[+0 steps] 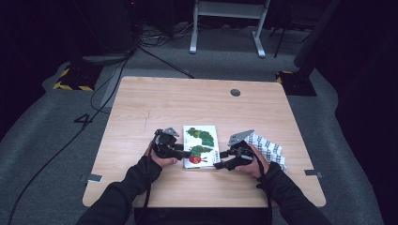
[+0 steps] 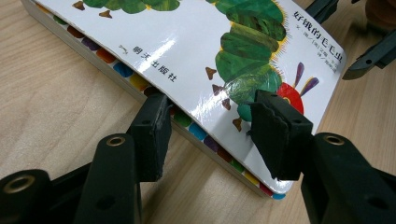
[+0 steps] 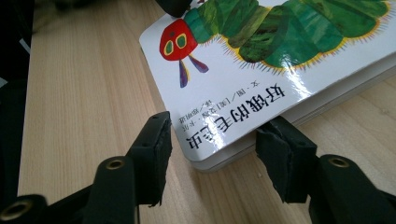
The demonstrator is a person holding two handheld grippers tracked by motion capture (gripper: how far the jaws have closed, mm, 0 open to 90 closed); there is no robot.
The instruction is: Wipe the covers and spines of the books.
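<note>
Two hand-held grippers work one board book (image 1: 201, 146) lying flat on a wooden table (image 1: 155, 98), lower centre of the high view. Cover: white, green caterpillar with red head, Chinese title.

Left gripper (image 1: 184, 153): sits at the book's left edge in the high view, held by the left hand (image 1: 159, 157). In the left gripper view (image 2: 210, 130) one jaw tip lies against the book's coloured-dot side edge, under the slightly raised cover; the other jaw rests over the cover near the caterpillar's head. Jaws part-way spread, cover between them. Whether the pads actually press on the cover: cannot tell.

Right gripper (image 1: 218, 165): at the book's lower right corner in the high view, held by the right hand (image 1: 251, 161). In the right gripper view (image 3: 212, 144) the jaws stand spread, straddling the book's corner; the right jaw tip sits just beside or against the page block under the cover, the left jaw tip is on bare table just beside the corner. No pinch visible.

Behind the right hand, right of the book in the high view: a white object with a dark pattern (image 1: 268, 149), detail too small to tell.

Left gripper's view, upper right of frame: dark jaw tips of the other gripper (image 2: 373, 53) just beside the book's far corner.
</note>
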